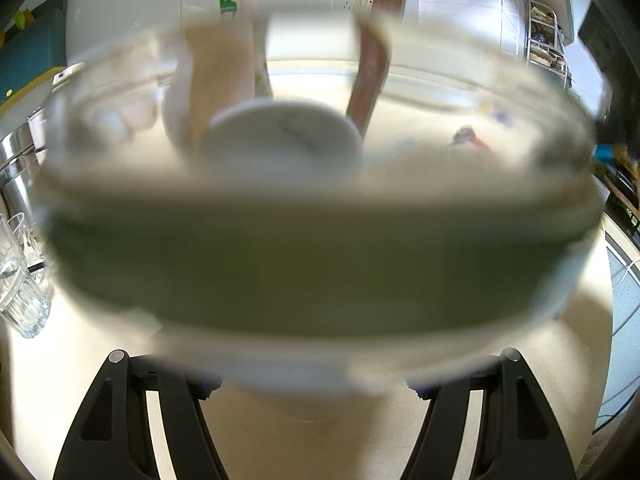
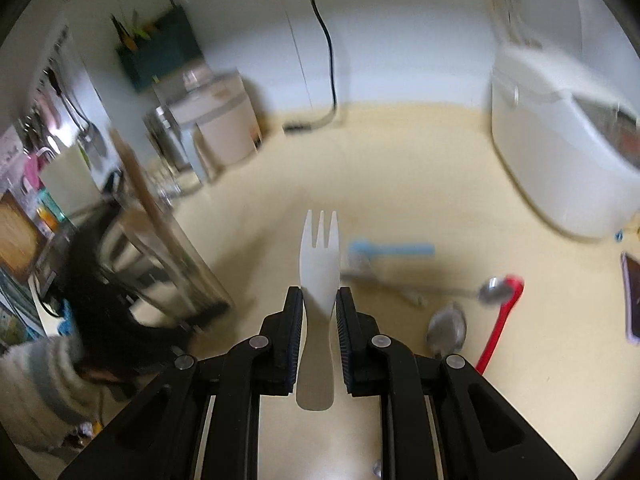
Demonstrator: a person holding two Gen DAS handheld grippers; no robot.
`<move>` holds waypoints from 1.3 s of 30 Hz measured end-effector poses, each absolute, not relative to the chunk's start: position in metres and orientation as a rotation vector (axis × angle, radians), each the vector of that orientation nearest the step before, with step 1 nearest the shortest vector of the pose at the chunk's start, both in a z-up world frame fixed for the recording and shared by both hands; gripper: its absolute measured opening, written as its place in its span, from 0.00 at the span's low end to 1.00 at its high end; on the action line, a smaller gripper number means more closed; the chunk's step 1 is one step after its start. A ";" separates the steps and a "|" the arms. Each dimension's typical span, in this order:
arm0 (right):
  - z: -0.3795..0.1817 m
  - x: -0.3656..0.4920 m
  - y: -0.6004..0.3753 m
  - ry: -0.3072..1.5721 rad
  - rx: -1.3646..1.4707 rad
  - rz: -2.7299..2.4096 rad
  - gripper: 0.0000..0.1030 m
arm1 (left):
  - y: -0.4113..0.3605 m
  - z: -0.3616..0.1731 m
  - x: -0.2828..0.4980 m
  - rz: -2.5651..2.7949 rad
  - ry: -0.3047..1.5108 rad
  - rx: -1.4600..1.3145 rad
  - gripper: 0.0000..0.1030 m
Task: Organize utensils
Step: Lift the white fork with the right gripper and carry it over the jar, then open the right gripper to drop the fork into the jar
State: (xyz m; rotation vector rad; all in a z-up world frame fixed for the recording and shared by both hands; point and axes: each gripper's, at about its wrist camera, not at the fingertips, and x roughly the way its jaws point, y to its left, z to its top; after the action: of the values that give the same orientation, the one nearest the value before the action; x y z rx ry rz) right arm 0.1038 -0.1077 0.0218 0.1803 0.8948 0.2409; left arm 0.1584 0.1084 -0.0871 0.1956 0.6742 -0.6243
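Observation:
My right gripper (image 2: 319,292) is shut on a white plastic fork (image 2: 320,256), tines pointing away, held above the cream counter (image 2: 400,184). On the counter beyond lie a blue spoon (image 2: 392,249), two metal spoons (image 2: 447,330) and a red-handled utensil (image 2: 502,320). My left gripper (image 1: 314,356) is shut on a clear glass holder (image 1: 320,264) that fills its view, blurred. Inside stand a white spoon (image 1: 284,136), a brown wooden handle (image 1: 372,76) and a pale wooden one (image 1: 216,80). In the right wrist view the holder (image 2: 168,264) stands at the left.
A white rice cooker (image 2: 560,152) stands at the back right and a phone (image 2: 632,296) lies at the right edge. A beige pot (image 2: 224,120) and a black cable (image 2: 324,60) are at the back. Drinking glasses (image 1: 20,280) stand left of the holder. A striped sleeve (image 2: 36,380) shows lower left.

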 end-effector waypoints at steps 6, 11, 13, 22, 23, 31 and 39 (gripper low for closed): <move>0.082 0.104 -0.098 0.745 0.196 0.309 0.16 | 0.108 -0.087 0.158 -0.624 0.674 0.195 0.70; 0.120 0.110 -0.081 0.656 0.232 0.425 0.16 | 0.108 -0.087 0.158 -0.625 0.674 0.195 0.70; 0.124 0.112 -0.071 0.644 0.237 0.468 0.16 | 0.108 -0.087 0.158 -0.624 0.674 0.196 0.70; 0.098 0.137 -0.013 0.658 0.261 0.648 0.17 | 0.108 -0.087 0.158 -0.624 0.675 0.196 0.70; 0.092 0.141 -0.008 0.664 0.266 0.658 0.17 | 0.109 -0.087 0.159 -0.624 0.674 0.196 0.70; 0.061 0.134 0.001 0.742 0.234 0.615 0.24 | 0.112 -0.088 0.161 -0.622 0.675 0.197 0.70; 0.085 0.104 -0.024 0.702 0.188 0.525 0.32 | 0.110 -0.087 0.159 -0.620 0.674 0.201 0.70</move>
State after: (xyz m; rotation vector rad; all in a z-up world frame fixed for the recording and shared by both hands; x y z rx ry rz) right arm 0.1043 -0.0238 0.0849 0.1876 0.7015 0.5253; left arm 0.1593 0.1103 -0.0870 0.2011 0.6735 -0.6198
